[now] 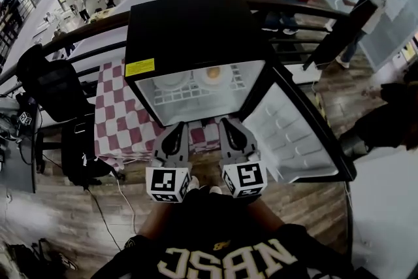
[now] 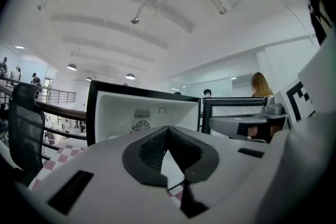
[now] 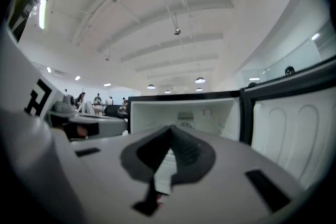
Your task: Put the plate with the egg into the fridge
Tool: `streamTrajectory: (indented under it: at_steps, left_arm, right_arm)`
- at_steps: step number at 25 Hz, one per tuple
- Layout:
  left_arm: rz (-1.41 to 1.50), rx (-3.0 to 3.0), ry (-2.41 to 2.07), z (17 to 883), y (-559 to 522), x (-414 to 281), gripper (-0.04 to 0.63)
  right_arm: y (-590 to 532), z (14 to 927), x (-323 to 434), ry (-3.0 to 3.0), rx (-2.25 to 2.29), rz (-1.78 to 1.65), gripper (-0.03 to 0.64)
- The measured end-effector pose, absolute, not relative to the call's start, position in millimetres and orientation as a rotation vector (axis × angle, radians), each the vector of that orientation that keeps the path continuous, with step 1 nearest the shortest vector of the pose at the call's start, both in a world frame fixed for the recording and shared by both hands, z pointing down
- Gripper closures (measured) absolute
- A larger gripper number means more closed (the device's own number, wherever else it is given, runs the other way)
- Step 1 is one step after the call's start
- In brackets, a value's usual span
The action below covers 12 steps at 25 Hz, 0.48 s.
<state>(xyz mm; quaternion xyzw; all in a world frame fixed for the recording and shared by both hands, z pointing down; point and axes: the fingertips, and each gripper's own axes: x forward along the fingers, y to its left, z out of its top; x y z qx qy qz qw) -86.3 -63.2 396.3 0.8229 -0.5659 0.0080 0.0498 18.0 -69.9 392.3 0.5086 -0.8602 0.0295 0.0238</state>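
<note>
Black-cased fridge (image 1: 189, 29) stands open on the checked-cloth desk (image 1: 121, 117), its door (image 1: 294, 134) swung out to the right. The plate (image 1: 212, 80) with the egg (image 1: 213, 72) already sits on the wire shelf (image 1: 186, 98), right of middle and toward the back edge, beside a second white dish (image 1: 171, 80). The left hand-held gripper (image 1: 177, 132) and right hand-held gripper (image 1: 230, 126) are both pinched fully closed on nothing. They are held side by side just outside the fridge's front edge, clear of the shelf. The plate looks delivered, with only the door likely left to close.
</note>
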Motion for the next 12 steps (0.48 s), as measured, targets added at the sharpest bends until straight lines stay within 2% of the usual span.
streamTrajectory:
  at_steps: [12]
  left_arm:
    - [-0.013, 2.472, -1.717, 393.8, -62.1, -75.3, 0.575]
  right_arm:
    - [-76.5, 389.6, 19.1, -2.663, 1.562, 0.076, 0.597]
